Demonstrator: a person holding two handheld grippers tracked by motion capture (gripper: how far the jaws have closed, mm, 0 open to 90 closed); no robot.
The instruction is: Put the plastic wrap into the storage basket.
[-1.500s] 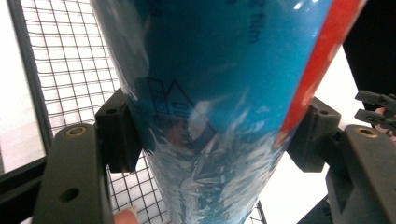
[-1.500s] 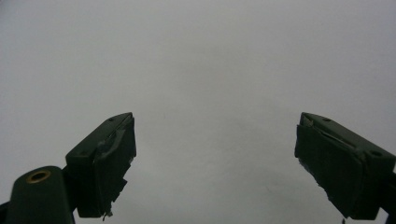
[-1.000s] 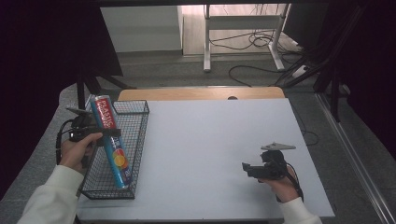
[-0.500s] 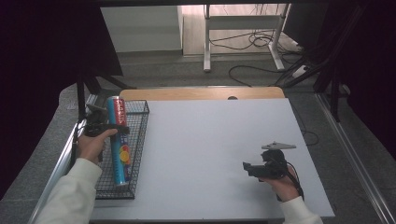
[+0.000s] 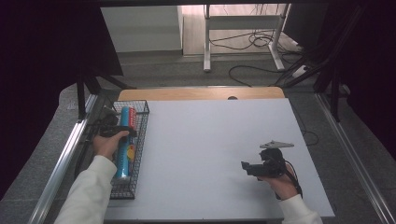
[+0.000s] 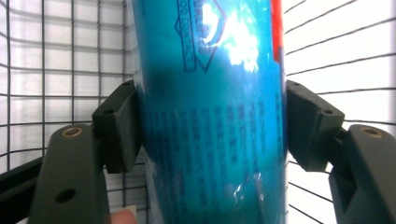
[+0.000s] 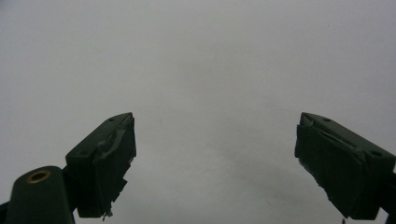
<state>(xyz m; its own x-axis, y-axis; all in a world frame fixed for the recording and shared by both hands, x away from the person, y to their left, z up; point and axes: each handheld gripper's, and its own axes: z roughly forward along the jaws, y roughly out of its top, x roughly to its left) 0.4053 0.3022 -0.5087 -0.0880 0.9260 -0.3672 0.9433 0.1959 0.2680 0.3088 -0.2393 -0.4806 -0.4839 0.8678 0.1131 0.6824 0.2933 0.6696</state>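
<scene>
Jaws of the left gripper [image 6: 212, 126] just eased open around the blue can [image 6: 212, 116], pads [image 6: 119, 126] barely touching; right gripper [image 7: 215, 163] gapes empty.

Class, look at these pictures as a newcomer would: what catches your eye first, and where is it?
The bright blue tube stands out first, lying in the black wire basket at the table's left edge. The left gripper has its jaws on either side of it, and they have just been opening. Across the bare white table, the right gripper rests open and idle.
</scene>
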